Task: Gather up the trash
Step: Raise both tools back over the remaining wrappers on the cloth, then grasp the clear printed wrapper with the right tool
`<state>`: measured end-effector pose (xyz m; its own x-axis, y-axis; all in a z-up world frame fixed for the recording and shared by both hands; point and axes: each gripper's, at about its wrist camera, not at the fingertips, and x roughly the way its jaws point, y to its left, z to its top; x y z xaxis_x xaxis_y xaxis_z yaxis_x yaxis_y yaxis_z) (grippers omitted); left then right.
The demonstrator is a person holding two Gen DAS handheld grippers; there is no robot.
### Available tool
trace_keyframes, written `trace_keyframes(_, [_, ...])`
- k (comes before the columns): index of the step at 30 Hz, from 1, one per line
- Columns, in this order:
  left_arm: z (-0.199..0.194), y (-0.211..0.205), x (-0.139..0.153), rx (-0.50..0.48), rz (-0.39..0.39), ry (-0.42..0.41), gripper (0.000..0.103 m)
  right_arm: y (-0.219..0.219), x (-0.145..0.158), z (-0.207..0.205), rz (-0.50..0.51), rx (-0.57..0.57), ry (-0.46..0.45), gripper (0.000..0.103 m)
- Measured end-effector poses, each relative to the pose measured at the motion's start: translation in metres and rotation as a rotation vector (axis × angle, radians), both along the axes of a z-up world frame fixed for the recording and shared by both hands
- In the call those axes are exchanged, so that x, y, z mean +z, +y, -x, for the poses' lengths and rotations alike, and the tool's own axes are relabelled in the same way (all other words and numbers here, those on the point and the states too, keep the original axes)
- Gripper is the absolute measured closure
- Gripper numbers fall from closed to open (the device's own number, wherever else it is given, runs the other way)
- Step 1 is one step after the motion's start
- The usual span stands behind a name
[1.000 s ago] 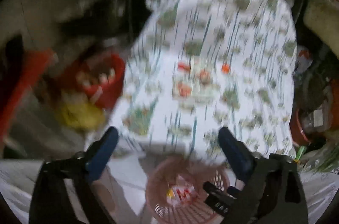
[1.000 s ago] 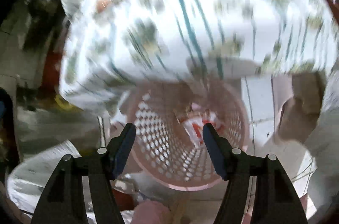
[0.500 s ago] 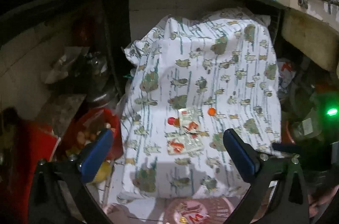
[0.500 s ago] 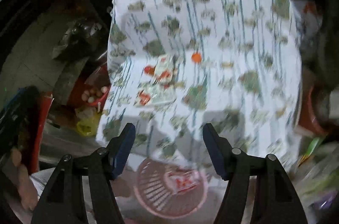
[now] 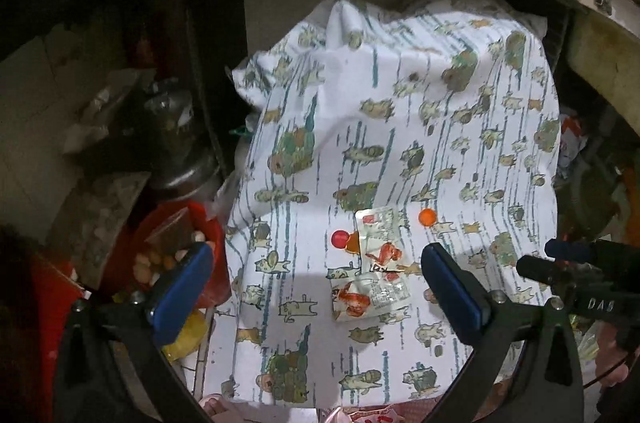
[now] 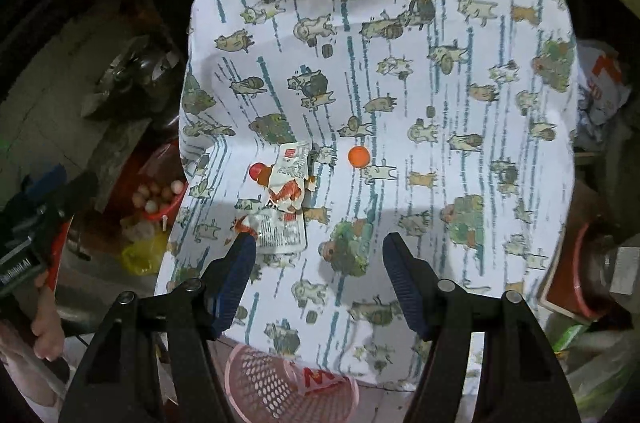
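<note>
Two crumpled white-and-red wrappers lie on a table covered with a white patterned cloth (image 5: 400,143): an upper wrapper (image 5: 378,241) (image 6: 290,179) and a lower wrapper (image 5: 366,297) (image 6: 278,231). A red bottle cap (image 5: 340,238) (image 6: 256,170) lies left of them and an orange cap (image 5: 427,217) (image 6: 358,156) to the right. My left gripper (image 5: 316,297) is open and empty above the wrappers. My right gripper (image 6: 320,277) is open and empty, its left finger next to the lower wrapper. A pink mesh basket (image 6: 264,383) with a red-and-white wrapper inside stands below the table's front edge.
A red bowl (image 5: 180,243) with small round items and a yellow bag (image 6: 144,255) sit on the floor to the left. Dark pots and shelves crowd the left side. Bags and a red-rimmed container (image 6: 568,287) lie to the right.
Both grippers have risen from above the pink basket to above the cloth-covered table. The wrappers and caps now lie in front of both, and the basket has dropped to the lower edge.
</note>
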<state>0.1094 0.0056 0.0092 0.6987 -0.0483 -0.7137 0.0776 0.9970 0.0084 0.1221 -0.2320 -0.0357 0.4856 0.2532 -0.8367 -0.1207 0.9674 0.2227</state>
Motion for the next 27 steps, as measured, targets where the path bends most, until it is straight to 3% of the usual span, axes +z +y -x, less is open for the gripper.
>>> trace_keyframes(2, [-0.001, -0.001, -0.021, -0.005, -0.021, 0.029, 0.000, -0.002, -0.019, -0.002, -0.009, -0.033, -0.005, 0.035])
trace_keyframes(4, [-0.010, -0.004, -0.034, -0.009, -0.025, 0.097, 0.000, 0.003, -0.045, -0.009, -0.003, -0.039, 0.102, 0.035])
trace_keyframes(6, [-0.016, -0.004, -0.036, -0.009, -0.008, 0.095, 0.000, 0.008, -0.052, -0.018, -0.048, 0.018, 0.146, 0.035])
trace_keyframes(10, [-0.027, 0.000, -0.039, 0.029, -0.053, 0.085, 0.000, 0.015, -0.051, -0.034, 0.020, 0.004, 0.092, 0.035])
trace_keyframes(17, [-0.056, 0.017, -0.060, 0.097, -0.005, 0.232, 0.000, 0.023, -0.064, -0.070, -0.017, -0.039, 0.115, 0.041])
trace_keyframes(20, [-0.068, 0.017, -0.076, 0.119, -0.074, 0.272, 0.000, 0.031, -0.071, -0.088, -0.067, -0.054, 0.147, 0.043])
trace_keyframes(27, [-0.084, 0.023, -0.090, 0.141, -0.051, 0.323, 0.000, 0.046, -0.116, -0.115, -0.134, -0.133, 0.268, 0.054])
